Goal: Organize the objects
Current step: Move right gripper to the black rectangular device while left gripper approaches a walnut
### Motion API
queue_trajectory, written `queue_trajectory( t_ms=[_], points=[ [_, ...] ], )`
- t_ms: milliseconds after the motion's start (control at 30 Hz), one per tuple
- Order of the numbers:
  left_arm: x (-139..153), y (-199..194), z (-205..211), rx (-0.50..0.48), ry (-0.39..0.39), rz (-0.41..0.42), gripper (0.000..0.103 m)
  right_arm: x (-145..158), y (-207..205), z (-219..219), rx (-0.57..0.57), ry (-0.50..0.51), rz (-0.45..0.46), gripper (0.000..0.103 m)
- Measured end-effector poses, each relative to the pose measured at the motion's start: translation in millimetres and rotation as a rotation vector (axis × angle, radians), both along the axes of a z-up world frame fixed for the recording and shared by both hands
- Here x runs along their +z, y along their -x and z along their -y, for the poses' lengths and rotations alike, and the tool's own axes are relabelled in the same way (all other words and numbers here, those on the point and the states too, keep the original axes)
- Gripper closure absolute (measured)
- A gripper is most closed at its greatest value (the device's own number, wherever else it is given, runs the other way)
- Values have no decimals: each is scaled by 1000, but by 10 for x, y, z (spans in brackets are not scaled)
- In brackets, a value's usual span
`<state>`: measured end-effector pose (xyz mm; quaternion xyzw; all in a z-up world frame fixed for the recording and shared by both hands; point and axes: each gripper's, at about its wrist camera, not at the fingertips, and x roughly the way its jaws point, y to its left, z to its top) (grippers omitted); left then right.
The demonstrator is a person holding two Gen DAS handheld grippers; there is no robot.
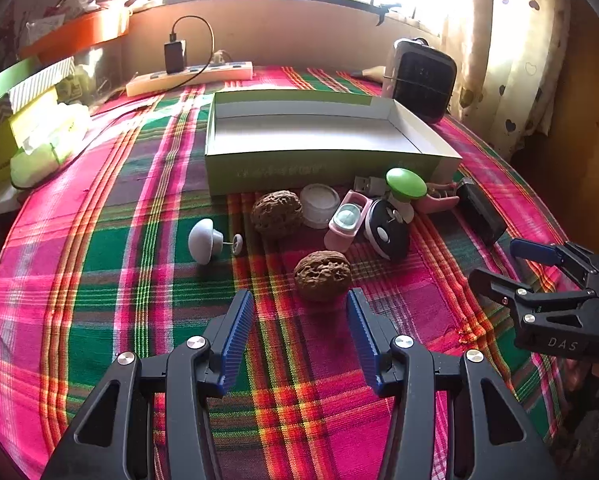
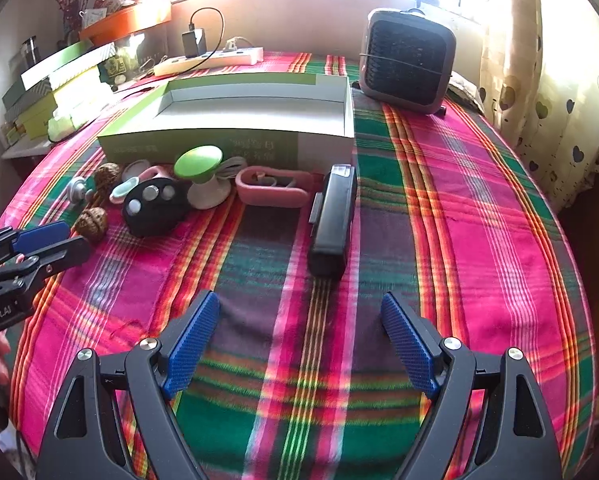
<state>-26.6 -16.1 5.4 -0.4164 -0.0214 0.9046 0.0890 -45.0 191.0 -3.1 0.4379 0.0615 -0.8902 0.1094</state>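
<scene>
An empty green and white box (image 1: 319, 168) (image 2: 203, 144) stands open on the plaid cloth. In front of it lie two walnuts (image 1: 322, 275) (image 1: 276, 212) (image 2: 92, 222), a white mushroom-shaped piece (image 1: 203, 240), a green-topped one (image 1: 405, 184) (image 2: 198, 162), a black round remote (image 1: 387, 234) (image 2: 151, 204), a pink holder (image 2: 275, 186) and a black stapler (image 2: 333, 220) (image 1: 481, 212). My left gripper (image 1: 301, 304) is open just short of the nearer walnut. My right gripper (image 2: 299, 308) is open just short of the stapler. Neither holds anything.
A dark small heater (image 2: 407, 60) (image 1: 421, 80) stands at the back right. A power strip (image 1: 187, 78) with a plugged charger lies along the back wall. Stacked boxes (image 1: 23, 120) sit at the left. A curtain (image 2: 559, 92) hangs on the right.
</scene>
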Motion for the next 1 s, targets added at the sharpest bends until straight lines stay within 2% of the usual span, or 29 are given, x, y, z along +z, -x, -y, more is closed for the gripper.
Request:
queue_trajectory(
  t_ms=[133, 467, 500, 567, 700, 767, 833, 900, 1000],
  points=[
    [0, 78, -52, -20, 45, 7, 57, -6, 179, -42, -15, 5, 18, 19],
    [1, 199, -23, -15, 36, 18, 57, -6, 398, -94, -39, 0, 24, 20],
    [0, 209, -27, -14, 39, 18, 57, -4, 410, -105, -41, 1, 23, 21],
    [1, 232, -35, -14, 41, 18, 57, 9, 425, -124, -44, 3, 16, 30],
    [9, 275, -34, -14, 29, 25, 57, 18, 452, -136, -45, 4, 8, 33],
    [9, 289, -38, -16, 27, 27, 58, 24, 456, -142, -50, 5, 3, 45],
    [9, 294, -43, -13, 24, 27, 59, 34, 452, -150, -58, 6, -4, 51],
    [11, 300, -42, -16, 25, 27, 60, 35, 451, -149, -55, 7, -5, 52],
    [9, 318, -60, -24, 28, 28, 65, 39, 449, -143, -51, 9, -7, 59]
  ],
)
